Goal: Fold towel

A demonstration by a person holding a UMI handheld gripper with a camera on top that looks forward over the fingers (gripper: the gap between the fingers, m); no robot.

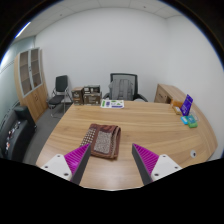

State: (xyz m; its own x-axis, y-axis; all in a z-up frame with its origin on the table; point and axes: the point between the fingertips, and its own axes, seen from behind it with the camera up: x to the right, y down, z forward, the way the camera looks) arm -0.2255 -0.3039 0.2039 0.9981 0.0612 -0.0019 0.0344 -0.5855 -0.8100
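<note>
A brown patterned towel [102, 140] lies folded on the wooden table [140, 128], just ahead of my left finger and partly behind its tip. My gripper [112, 155] is open and empty, its two fingers spread wide above the near part of the table. The pink pads [78, 157] face each other with bare table between them. The towel's near left corner is hidden by the left finger.
A blue item [188, 121] and a small box lie at the table's right end. A black office chair [122, 88] stands behind the table, another chair [61, 93] and a low shelf by the back wall. A wooden cabinet [32, 82] stands at the left.
</note>
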